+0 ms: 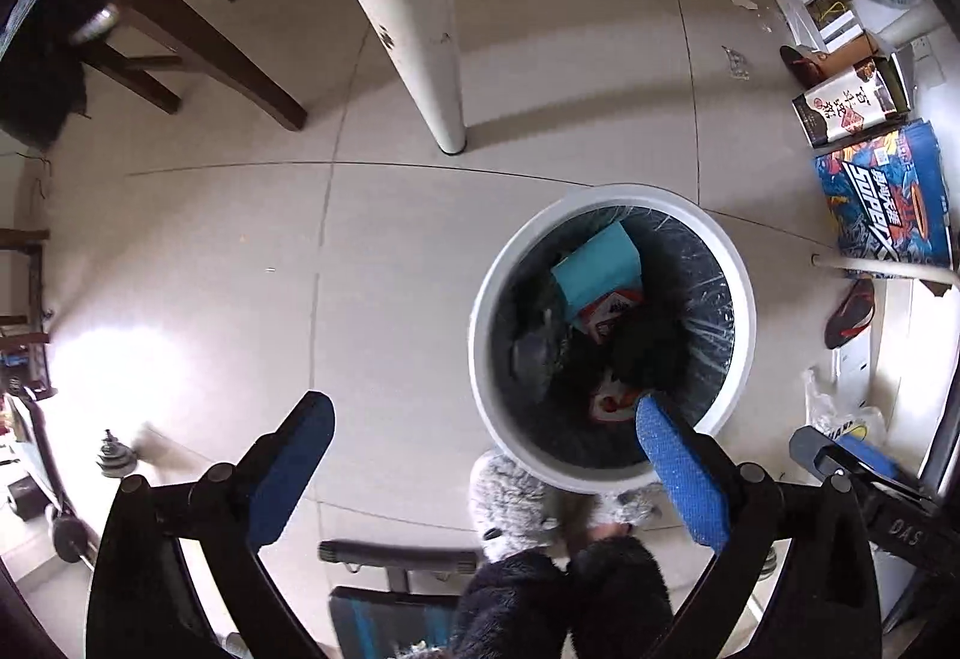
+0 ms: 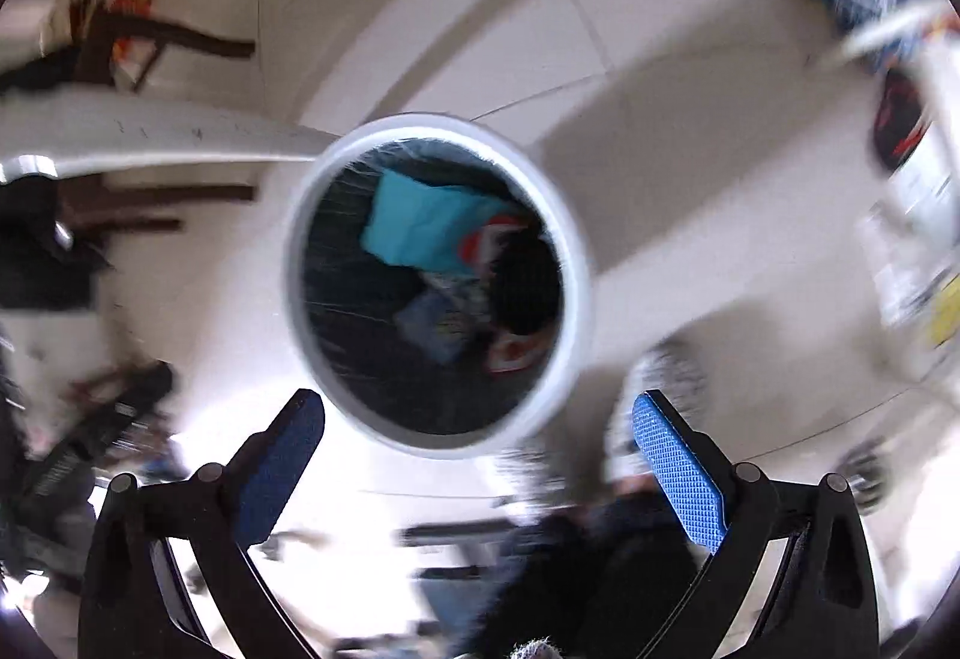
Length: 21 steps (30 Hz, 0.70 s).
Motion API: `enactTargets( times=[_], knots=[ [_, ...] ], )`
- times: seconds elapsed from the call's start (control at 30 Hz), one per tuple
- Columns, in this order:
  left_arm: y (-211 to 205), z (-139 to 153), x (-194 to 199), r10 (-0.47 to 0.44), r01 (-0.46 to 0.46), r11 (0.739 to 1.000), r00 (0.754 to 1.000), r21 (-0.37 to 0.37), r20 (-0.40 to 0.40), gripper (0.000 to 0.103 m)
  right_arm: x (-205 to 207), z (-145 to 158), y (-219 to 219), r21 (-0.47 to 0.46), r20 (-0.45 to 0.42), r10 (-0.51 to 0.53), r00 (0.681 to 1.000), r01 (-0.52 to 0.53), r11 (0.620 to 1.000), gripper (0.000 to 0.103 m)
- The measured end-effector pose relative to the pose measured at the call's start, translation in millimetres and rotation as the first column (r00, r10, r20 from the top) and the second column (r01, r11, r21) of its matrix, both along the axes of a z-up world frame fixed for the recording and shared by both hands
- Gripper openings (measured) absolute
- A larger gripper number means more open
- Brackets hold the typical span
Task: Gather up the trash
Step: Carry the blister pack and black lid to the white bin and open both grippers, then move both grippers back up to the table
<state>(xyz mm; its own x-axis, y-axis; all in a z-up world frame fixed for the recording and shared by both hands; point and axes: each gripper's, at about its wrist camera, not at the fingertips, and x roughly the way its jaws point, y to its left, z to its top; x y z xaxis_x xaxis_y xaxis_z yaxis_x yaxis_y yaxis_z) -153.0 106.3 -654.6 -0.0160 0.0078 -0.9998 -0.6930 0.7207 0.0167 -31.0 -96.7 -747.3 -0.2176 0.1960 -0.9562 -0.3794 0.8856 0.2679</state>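
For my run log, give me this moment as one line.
left gripper: open, empty | right gripper: open, empty | round white trash bin: on floor below both, holds teal packet | phase: over bin

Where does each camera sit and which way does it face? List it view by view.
Left wrist: on the left gripper, looking down at the floor and trash bin; its open blue-padded fingers, fuzzy slippers and dark trouser legs show.
Right wrist: on the right gripper, looking steeply down at the bin, blurred; its open fingers and a slipper show.
Shared: the bin with the teal packet inside.
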Motion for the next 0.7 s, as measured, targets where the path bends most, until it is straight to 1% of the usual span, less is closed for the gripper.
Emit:
enactTargets(
  times=[0.07, 0.1, 0.13, 0.2, 0.27, 0.3, 0.43, 0.47, 0.53, 0.6, 0.63, 0.7],
  knots=[
    [-4, 17, -3, -0.017, 0.017, 1.000, 1.000, 0.018, -0.005, 0.103, -6, 18, 7, -0.074, 0.080, 0.067, 0.995, -0.061, 0.995, 0.103],
    [-7, 25, -4, -0.023, 0.024, 0.999, 1.000, 0.023, -0.006, 0.103, -8, 26, 9, -0.092, 0.106, 0.088, 0.990, -0.078, 0.993, 0.103],
    [-12, 39, -6, -0.037, 0.037, 0.999, 0.999, 0.031, -0.008, 0.103, -11, 37, 11, -0.114, 0.130, 0.109, 0.985, -0.094, 0.989, 0.103],
    [-18, 55, -8, -0.053, 0.054, 0.998, 0.999, 0.041, -0.009, 0.103, -16, 57, 13, -0.139, 0.161, 0.135, 0.978, -0.113, 0.984, 0.103],
    [-27, 81, -11, -0.068, 0.068, 0.997, 0.998, 0.040, -0.006, 0.103, -21, 81, 14, -0.152, 0.182, 0.159, 0.970, -0.132, 0.979, 0.103],
    [-30, 87, -11, -0.069, 0.070, 0.997, 0.998, 0.041, -0.006, 0.103, -23, 93, 15, -0.157, 0.192, 0.166, 0.967, -0.136, 0.978, 0.103],
    [-42, 133, -18, -0.075, 0.074, 0.997, 0.997, 0.034, 0.014, 0.103, -30, 152, 10, -0.155, 0.221, 0.175, 0.959, -0.142, 0.978, 0.103],
    [-45, 150, -22, -0.074, 0.073, 0.997, 0.997, 0.034, 0.021, 0.103, -33, 168, 9, -0.157, 0.229, 0.178, 0.957, -0.144, 0.977, 0.103],
    [-49, 169, -25, -0.072, 0.071, 0.997, 0.997, 0.033, 0.029, 0.103, -39, 199, 6, -0.157, 0.242, 0.185, 0.953, -0.149, 0.976, 0.103],
    [-54, 197, -30, -0.068, 0.067, 0.997, 0.997, 0.029, 0.043, 0.103, -43, 230, 2, -0.150, 0.254, 0.186, 0.949, -0.152, 0.977, 0.103],
    [-56, 204, -31, -0.069, 0.068, 0.997, 0.997, 0.030, 0.045, 0.103, -47, 244, 0, -0.147, 0.258, 0.188, 0.948, -0.154, 0.977, 0.103],
    [-60, 233, -36, -0.072, 0.071, 0.997, 0.996, 0.030, 0.057, 0.103, -52, 271, -2, -0.144, 0.268, 0.193, 0.944, -0.159, 0.977, 0.103]
  ],
)
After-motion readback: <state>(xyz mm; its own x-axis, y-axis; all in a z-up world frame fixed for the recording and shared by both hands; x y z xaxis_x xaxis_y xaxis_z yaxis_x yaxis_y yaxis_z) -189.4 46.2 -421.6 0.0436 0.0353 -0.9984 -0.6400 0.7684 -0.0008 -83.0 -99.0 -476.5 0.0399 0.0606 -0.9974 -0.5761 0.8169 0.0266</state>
